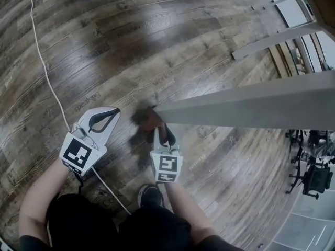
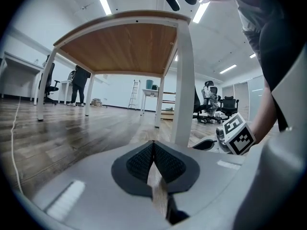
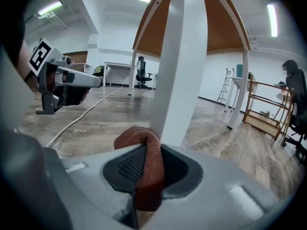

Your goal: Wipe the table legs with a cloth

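So, head view first: the right tool (image 1: 159, 132) is down low at the foot of the desk leg (image 1: 246, 106). The reddish-brown cloth (image 1: 145, 119) is bunched right at the leg's bottom end, just over the wood floor (image 1: 157, 35). The left tool (image 1: 107, 116) sits off to the left of the leg, well clear of it. A white cable (image 1: 47, 72) runs across the floor further left again.

Left gripper view: its jaws are pressed together with nothing between them, just floor showing past the tips. The leg stands ahead and a bit right, under the wooden desk top (image 2: 120, 47).

Right gripper view: the jaws are clamped on the cloth. A fold pokes out the front, right up at the leg, but I can't tell if it's touching or a hair off.

My take: it's working the lowest bit of this leg. To do it well, I'd press that fold flat on one face and run long strokes along the leg. Then I'd swing round for the other faces, easing off near the floor so the cloth doesn't drag on it.
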Tool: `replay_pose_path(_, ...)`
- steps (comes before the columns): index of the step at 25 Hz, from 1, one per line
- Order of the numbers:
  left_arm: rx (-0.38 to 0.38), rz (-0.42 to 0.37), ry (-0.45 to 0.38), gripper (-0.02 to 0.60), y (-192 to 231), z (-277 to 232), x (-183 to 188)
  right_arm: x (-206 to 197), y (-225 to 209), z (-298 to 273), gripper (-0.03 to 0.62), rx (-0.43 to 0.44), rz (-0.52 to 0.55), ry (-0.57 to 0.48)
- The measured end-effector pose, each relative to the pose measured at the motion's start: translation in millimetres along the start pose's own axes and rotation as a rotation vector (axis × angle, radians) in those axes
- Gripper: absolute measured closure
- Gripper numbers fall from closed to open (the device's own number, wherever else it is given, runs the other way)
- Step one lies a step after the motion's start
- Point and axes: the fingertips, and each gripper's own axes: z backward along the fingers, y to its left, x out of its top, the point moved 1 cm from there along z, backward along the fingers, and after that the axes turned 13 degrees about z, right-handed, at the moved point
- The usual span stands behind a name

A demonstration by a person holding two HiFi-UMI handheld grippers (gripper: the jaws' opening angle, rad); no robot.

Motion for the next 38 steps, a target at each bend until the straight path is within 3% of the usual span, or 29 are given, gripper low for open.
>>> replay_pose_path(11,0.031,0.015,0.006,0.563,5,-1,-10,-26,11,-14,0.523,0.055,-0.023,0.084)
replay_pose_path(16,0.097,0.024,-0.007,0.563,11,11,15,3,4,20,0.523,0.105,0.015,0.035)
replay_pose_path(19,0.155,0.031,-0.024,0.563,6,26,53,49,-7,62,0.523,0.148,0.044,-0.016)
replay_pose_path(25,0.149,0.010,0.000,0.563,-48,59,141,169,-23,145,0.523,0.269,0.142,-0.144)
replay_pose_path(29,0.182,-0.021,-0.034,0.563,-74,88,231,262,-28,196,0.523,0.337,0.226,-0.224)
replay_pose_path(31,0.204,-0.023,-0.067,0.563,-87,107,281,322,-36,228,0.523,0.354,0.175,-0.322)
replay_pose_path(33,0.229,-0.008,-0.093,0.563,-103,128,327,382,-47,266,0.523,0.353,0.030,-0.436)
replay_pose_path(35,0.255,0.013,-0.106,0.563,-123,146,369,422,-61,307,0.524,0.368,-0.038,-0.453)
replay_pose_path(38,0.292,0.044,-0.123,0.563,-152,163,427,466,-88,359,0.525,0.379,-0.049,-0.451)
